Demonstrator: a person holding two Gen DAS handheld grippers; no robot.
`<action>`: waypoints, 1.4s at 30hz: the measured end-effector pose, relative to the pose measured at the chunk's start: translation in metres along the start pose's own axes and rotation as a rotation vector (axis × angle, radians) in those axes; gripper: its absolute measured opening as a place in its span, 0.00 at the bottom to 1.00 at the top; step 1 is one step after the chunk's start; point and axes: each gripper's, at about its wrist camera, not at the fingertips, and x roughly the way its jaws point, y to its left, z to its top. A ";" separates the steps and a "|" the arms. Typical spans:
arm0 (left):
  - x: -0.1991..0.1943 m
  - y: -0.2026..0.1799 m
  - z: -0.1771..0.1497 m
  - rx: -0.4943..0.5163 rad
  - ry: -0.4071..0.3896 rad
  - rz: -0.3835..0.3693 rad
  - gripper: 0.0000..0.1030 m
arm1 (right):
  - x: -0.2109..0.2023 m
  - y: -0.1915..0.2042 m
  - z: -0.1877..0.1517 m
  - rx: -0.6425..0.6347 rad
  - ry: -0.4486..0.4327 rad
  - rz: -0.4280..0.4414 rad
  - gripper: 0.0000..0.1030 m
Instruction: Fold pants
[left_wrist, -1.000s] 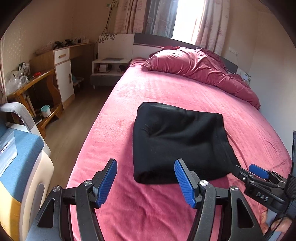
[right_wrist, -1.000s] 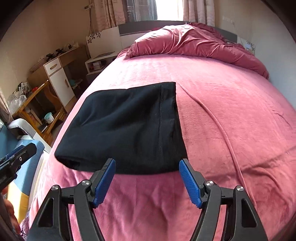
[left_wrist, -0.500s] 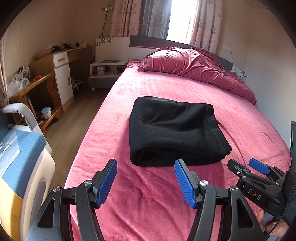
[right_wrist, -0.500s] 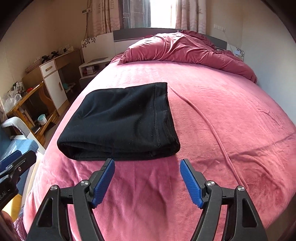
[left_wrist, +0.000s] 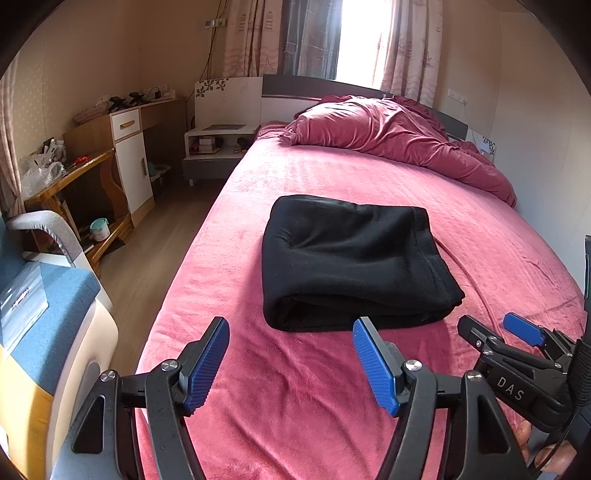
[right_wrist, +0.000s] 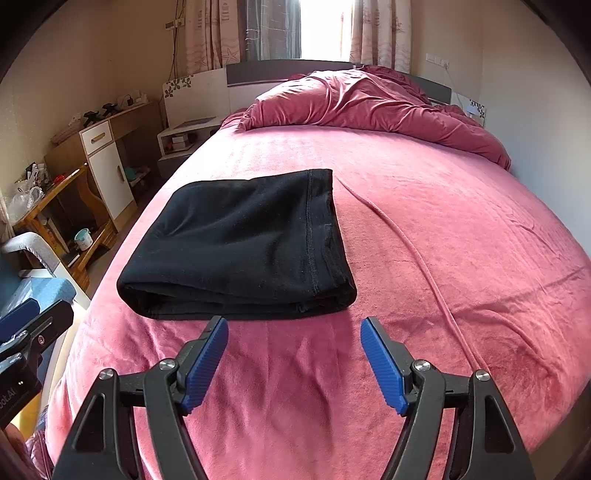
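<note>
The black pants (left_wrist: 351, 262) (right_wrist: 243, 247) lie folded into a thick rectangle on the pink bed cover (left_wrist: 295, 398) (right_wrist: 443, 221), stitched hem edge on the right side. My left gripper (left_wrist: 291, 365) hovers over the cover just short of the bundle's near edge; its jaws are opening and hold nothing. My right gripper (right_wrist: 295, 360) is open and empty, also a little short of the bundle's near fold. The right gripper (left_wrist: 517, 343) shows in the left wrist view at the lower right, with a person's fingers behind it.
A crumpled pink duvet (left_wrist: 399, 136) is heaped at the headboard. Left of the bed are a wooden floor, a white nightstand (left_wrist: 218, 147), a wooden desk with cabinet (left_wrist: 110, 158) and a blue-and-yellow chair (left_wrist: 40, 332). A wall runs along the bed's right side.
Both grippers have drawn back from the folded pants, so the bundle now lies farther ahead of the fingertips. The pants have not moved.
</note>
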 end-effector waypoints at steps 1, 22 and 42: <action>0.000 0.000 0.000 -0.001 0.001 0.002 0.69 | 0.000 0.000 0.000 0.000 0.000 0.000 0.73; -0.002 0.002 0.001 0.003 0.000 0.014 0.69 | -0.001 0.000 -0.003 -0.002 0.003 -0.002 0.74; 0.005 0.006 -0.007 0.004 0.016 0.004 0.69 | 0.010 -0.007 -0.014 0.007 0.048 -0.010 0.75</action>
